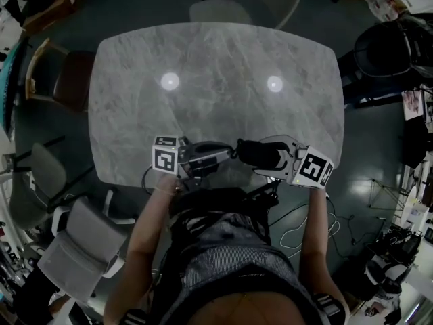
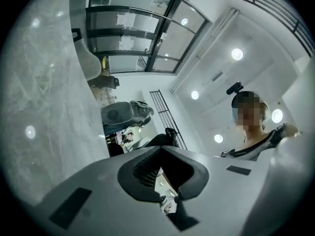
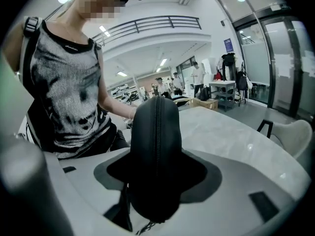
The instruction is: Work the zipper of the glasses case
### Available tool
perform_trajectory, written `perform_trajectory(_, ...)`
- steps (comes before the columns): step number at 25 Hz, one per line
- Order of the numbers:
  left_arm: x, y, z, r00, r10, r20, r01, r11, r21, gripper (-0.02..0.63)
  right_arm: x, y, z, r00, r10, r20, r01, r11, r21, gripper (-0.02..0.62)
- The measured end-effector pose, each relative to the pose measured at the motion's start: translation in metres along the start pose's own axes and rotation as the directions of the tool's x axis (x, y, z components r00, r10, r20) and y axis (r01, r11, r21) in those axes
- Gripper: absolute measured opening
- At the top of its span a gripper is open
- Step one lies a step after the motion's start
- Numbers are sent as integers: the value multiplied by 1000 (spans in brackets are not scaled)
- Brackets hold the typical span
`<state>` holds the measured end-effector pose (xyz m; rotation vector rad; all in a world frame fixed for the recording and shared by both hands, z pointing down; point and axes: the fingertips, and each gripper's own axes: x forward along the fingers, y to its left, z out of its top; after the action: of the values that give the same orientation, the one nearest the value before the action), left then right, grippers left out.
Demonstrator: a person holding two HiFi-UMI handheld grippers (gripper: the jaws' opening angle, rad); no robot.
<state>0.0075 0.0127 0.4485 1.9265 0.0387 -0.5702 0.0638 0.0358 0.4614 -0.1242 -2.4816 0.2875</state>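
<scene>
The glasses case [image 1: 249, 152] is held clear of the bench [image 1: 216, 59], in the air over the marble top's near edge at 6 o'clock; the right claw [image 1: 267, 156] grips it, jaws standing wide with a pad pressed on either broad side. In the right gripper view the case rises from 6 to 12 o'clock between the pads; the zipper [image 3: 155, 132] runs up its middle and looks closed along all that shows. The left claw [image 1: 228, 154] is shut, its pads meeting at the tips; its own view shows only ceiling and room, no case, so I cannot tell whether a pull tab is pinched. From above, the case's long axis lies 9 to 3 o'clock; its free end sits at 3 o'clock of the left claw's tip, touching or just beside it. That hand is the nearer one to work the slider, which would likely travel along that axis while the right claw braces the case.
</scene>
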Motion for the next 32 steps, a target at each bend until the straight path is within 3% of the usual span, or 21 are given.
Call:
perform_trajectory(7, -6, 4, 2, 999, 24, 34, -23, 999, -29, 6, 7, -4, -4, 996, -68, -61, 66, 997, -39, 311)
perform_trajectory(20, -2, -3, 5, 1000, 6, 24, -6, 1000, -17, 6, 24, -8, -22, 985, -60, -164, 50, 997, -62, 308)
perform_trajectory(32, -13, 14, 3, 994, 105, -12, -105, 994, 11, 6, 47, -20, -53, 946, -96, -308, 77, 994, -75, 301)
